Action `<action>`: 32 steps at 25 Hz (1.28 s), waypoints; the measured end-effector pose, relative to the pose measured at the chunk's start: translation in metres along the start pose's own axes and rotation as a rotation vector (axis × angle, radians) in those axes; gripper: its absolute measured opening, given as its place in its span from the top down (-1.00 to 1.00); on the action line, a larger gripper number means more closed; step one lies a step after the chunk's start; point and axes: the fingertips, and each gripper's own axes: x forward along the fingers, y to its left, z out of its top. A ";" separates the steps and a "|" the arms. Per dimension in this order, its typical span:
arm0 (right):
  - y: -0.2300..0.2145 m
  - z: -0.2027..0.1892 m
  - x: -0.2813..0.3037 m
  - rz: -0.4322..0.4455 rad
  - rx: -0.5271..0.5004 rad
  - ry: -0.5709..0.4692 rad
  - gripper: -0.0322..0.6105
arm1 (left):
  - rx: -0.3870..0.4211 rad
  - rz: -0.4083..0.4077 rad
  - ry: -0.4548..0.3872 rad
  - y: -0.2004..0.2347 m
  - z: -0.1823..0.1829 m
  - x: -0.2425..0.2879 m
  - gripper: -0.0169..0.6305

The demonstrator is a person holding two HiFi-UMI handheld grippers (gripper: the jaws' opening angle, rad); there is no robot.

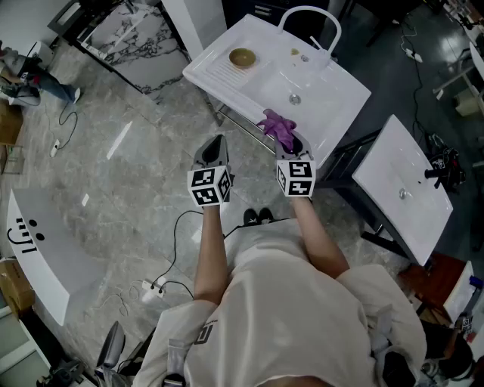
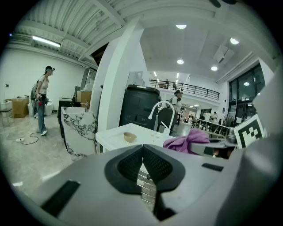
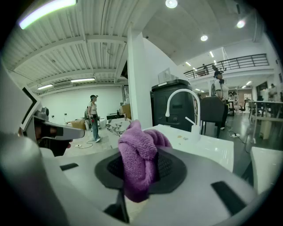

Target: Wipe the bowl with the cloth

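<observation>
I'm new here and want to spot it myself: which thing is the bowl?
Find the big white sink unit with the arched tap. On its ribbed draining side sits the bowl: small, round and tan, the only dish there, unlike the purple cloth gripped in the right claw.

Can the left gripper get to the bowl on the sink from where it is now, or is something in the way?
Probably yes. The left gripper is shut and empty. The bowl stands alone on the draining board, with nothing between them. The person would only need to reach forward.
</observation>
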 end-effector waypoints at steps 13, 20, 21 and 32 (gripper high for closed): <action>-0.025 -0.020 0.021 -0.038 -0.002 -0.017 0.62 | -0.012 0.079 -0.007 0.019 -0.012 0.010 0.92; -0.031 -0.012 0.063 -0.081 -0.057 -0.122 0.61 | -0.021 0.119 -0.068 0.081 0.001 0.060 0.92; -0.032 -0.011 0.076 -0.093 -0.071 -0.128 0.61 | -0.019 0.109 -0.063 0.090 0.004 0.073 0.92; -0.037 0.055 0.255 -0.268 -0.001 -0.080 0.61 | 0.146 -0.282 0.126 0.177 0.091 0.238 0.92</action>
